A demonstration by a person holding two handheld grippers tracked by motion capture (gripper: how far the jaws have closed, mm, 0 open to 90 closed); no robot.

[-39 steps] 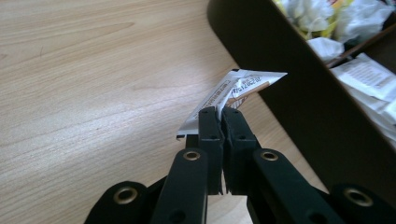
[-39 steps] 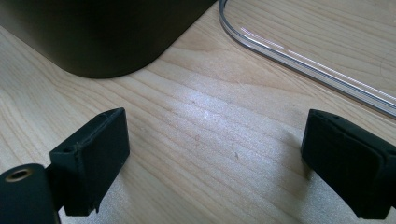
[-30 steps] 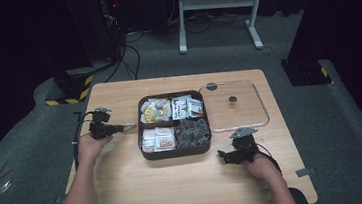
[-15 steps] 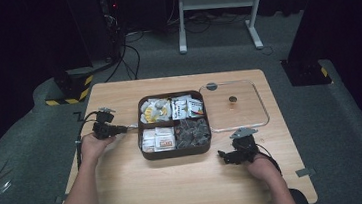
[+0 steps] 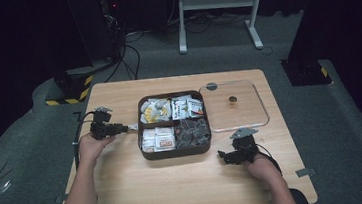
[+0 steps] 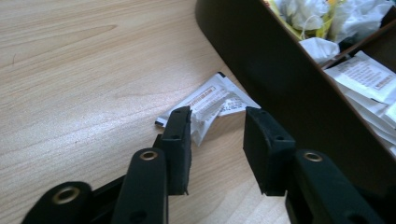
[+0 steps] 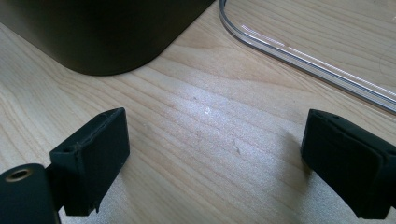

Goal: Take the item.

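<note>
A small white printed packet (image 6: pixel 211 99) lies flat on the wooden table against the outer left wall of the dark brown tray (image 6: pixel 261 60). My left gripper (image 6: pixel 217 119) is open, its two jaws low over the table with the packet's near end just beyond and between the tips. From above, the left gripper (image 5: pixel 126 129) points right at the packet (image 5: pixel 133 127) beside the tray (image 5: pixel 176 153). My right gripper (image 5: pixel 225 156) rests on the table near the tray's near right corner. It is wide open (image 7: pixel 219 158) with bare wood between its jaws.
The tray's compartments hold yellow-and-white wrapped items (image 5: pixel 153 110), printed packets (image 5: pixel 187 107), white packets (image 5: pixel 157 138) and dark pieces (image 5: pixel 193 131). A clear lid (image 5: pixel 259 107) with a dark knob (image 5: pixel 232 99) lies right of the tray; its rim (image 7: pixel 303 56) runs ahead of the right gripper.
My left gripper has shifted slightly toward the tray and the near side, closing on the packet. The right gripper has stayed put.
</note>
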